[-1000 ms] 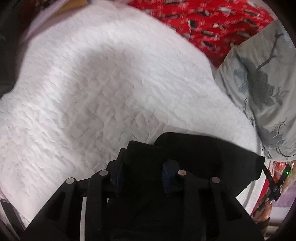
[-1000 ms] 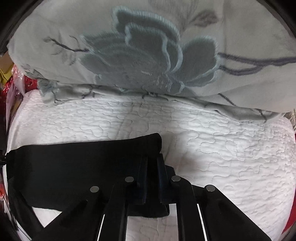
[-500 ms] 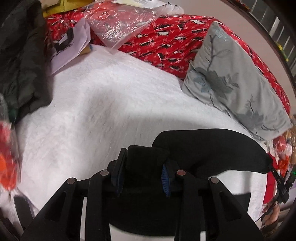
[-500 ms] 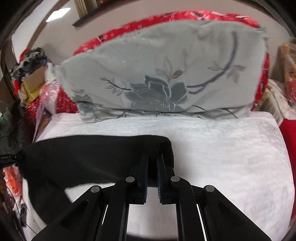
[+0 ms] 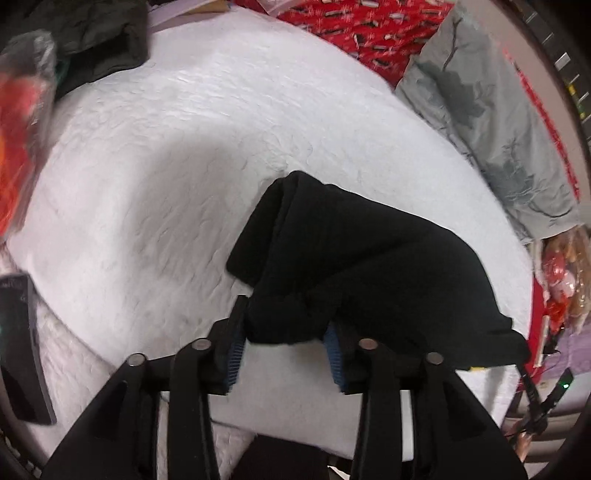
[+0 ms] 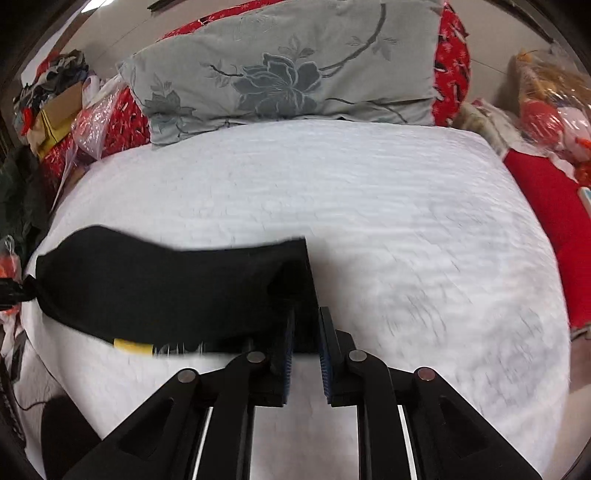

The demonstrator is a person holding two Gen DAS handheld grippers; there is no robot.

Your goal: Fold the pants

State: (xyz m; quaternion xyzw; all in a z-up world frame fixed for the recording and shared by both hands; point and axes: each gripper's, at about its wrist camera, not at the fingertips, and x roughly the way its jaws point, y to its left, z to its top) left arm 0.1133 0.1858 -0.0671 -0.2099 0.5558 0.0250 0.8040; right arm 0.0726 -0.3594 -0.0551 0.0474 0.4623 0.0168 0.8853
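The black pants (image 5: pixel 362 258) hang lifted above the white quilted bed (image 5: pixel 184 147), stretched between my two grippers. My left gripper (image 5: pixel 284 332) is shut on a thick bunch of the black fabric at one end. My right gripper (image 6: pixel 304 328) is shut on the other end of the pants (image 6: pixel 166 291), with a thin edge pinched between the blue pads. A small yellow tag (image 6: pixel 133 347) shows at the pants' lower edge. The fabric sags in the middle between the grippers.
A grey floral pillow (image 6: pixel 284 70) lies at the head of the bed, over a red patterned cover (image 5: pixel 369 33). Dark clothes (image 5: pixel 96 44) and plastic bags (image 6: pixel 99 118) lie at the bed's left side. A red cloth (image 6: pixel 550 206) and wrapped goods (image 6: pixel 554 107) are on the right.
Both grippers have lifted the pants higher above the bed and drawn back from the pillow. The fabric now bunches more at the left gripper. More of the room shows around the bed.
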